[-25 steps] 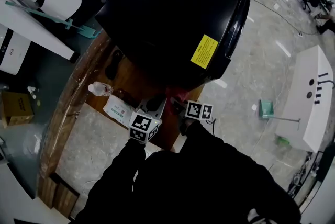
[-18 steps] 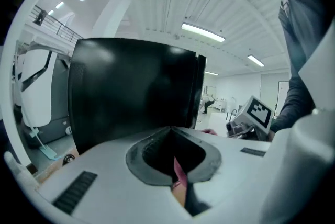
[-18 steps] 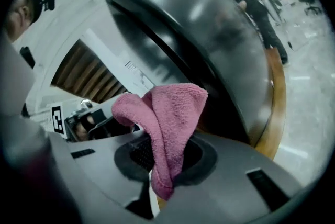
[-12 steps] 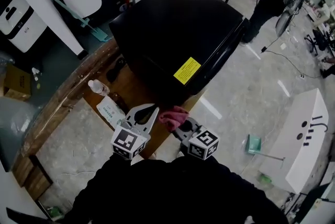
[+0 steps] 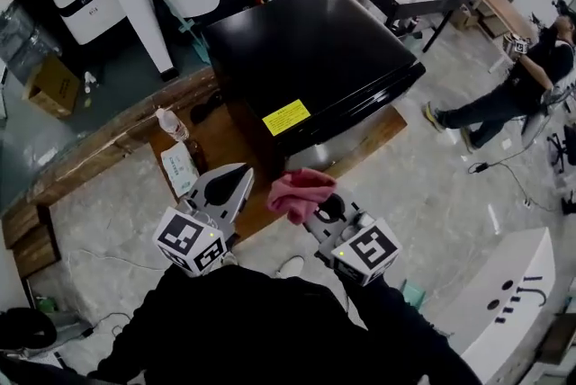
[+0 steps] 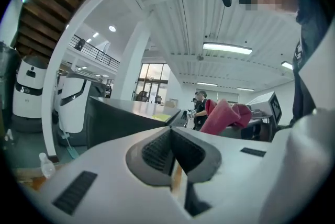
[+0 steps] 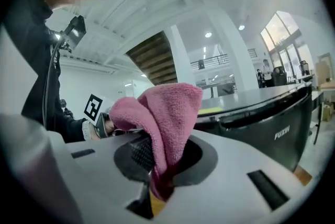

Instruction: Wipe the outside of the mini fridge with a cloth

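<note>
Two grippers hover before the black mini fridge [image 5: 315,59] in the head view: left gripper [image 5: 241,176] and right gripper [image 5: 315,210]. Left gripper view: jaws pressed together, nothing between. Right gripper view: jaws pinch a pink cloth [image 7: 162,113], short of the fridge.

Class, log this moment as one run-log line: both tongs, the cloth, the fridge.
left tongs: shut, empty | right tongs: shut on crumpled pink terry cloth | glossy black mini fridge: cloth not touching it
</note>
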`<act>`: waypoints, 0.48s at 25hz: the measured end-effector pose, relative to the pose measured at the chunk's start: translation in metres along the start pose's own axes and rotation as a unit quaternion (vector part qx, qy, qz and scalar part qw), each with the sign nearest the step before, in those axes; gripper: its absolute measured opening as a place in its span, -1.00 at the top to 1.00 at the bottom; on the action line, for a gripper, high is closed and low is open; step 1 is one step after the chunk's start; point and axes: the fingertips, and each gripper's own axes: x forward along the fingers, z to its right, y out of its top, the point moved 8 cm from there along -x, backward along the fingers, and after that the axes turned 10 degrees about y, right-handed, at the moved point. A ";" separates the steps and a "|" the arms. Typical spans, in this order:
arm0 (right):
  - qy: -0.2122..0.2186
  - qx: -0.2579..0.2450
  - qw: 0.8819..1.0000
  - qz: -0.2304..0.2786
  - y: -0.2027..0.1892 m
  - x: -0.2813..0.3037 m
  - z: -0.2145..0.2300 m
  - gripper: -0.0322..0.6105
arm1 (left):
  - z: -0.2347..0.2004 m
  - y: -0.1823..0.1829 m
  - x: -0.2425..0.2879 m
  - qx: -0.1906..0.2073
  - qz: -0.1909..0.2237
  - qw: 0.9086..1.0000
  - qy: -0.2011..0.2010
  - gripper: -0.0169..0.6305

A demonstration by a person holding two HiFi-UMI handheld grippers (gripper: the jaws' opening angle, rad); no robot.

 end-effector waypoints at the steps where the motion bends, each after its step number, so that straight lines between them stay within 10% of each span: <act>1: 0.003 -0.009 1.000 0.003 0.011 -0.005 0.003 0.73 | 0.003 0.006 -0.002 0.005 0.003 1.000 0.008 0.93; 12: -0.007 -0.139 0.989 -0.044 0.100 0.027 0.042 0.73 | -0.004 0.054 0.002 0.040 0.036 0.997 0.057 0.93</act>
